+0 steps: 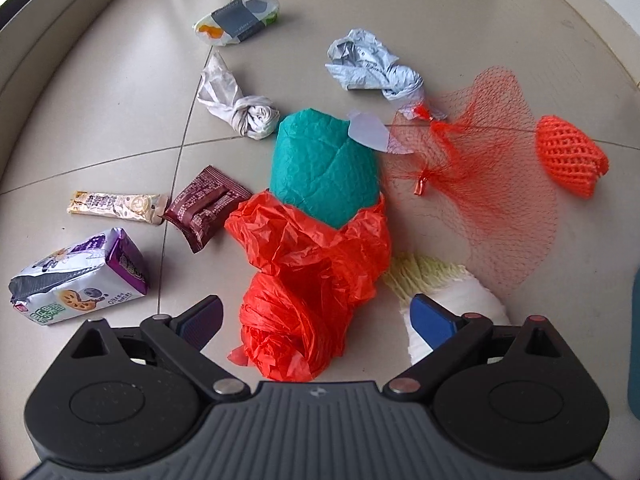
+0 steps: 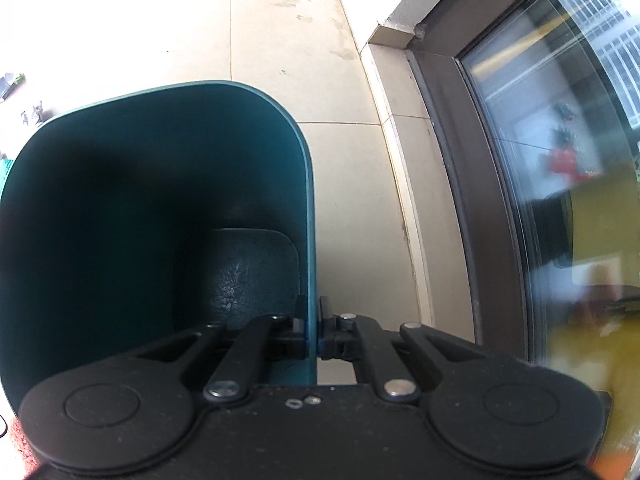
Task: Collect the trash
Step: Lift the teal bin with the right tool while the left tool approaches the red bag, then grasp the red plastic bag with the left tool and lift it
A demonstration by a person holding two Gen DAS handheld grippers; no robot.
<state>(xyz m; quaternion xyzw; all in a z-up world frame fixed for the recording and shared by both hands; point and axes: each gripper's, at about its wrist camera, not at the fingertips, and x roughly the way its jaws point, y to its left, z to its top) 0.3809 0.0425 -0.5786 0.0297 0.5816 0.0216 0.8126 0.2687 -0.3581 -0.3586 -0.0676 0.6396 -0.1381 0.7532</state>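
In the left wrist view my left gripper [image 1: 318,316] is open above a crumpled red plastic bag [image 1: 312,276] that lies between its fingers on the tiled floor. A teal crumpled paper [image 1: 324,168] lies just beyond the bag. Around them lie a red mesh net [image 1: 480,176], an orange foam sleeve [image 1: 570,154], a dark red wrapper [image 1: 206,208], a purple snack pack [image 1: 80,276] and a white pleated paper [image 1: 444,284]. In the right wrist view my right gripper [image 2: 312,328] is shut on the right wall of a teal bin [image 2: 140,152], whose bottom looks bare.
More litter lies farther off in the left wrist view: a cream stick wrapper [image 1: 116,206], a knotted white bag [image 1: 240,104], a grey-blue crumpled bag [image 1: 372,66], a white packet [image 1: 238,16]. A glass door with dark frame [image 2: 492,160] stands right of the bin.
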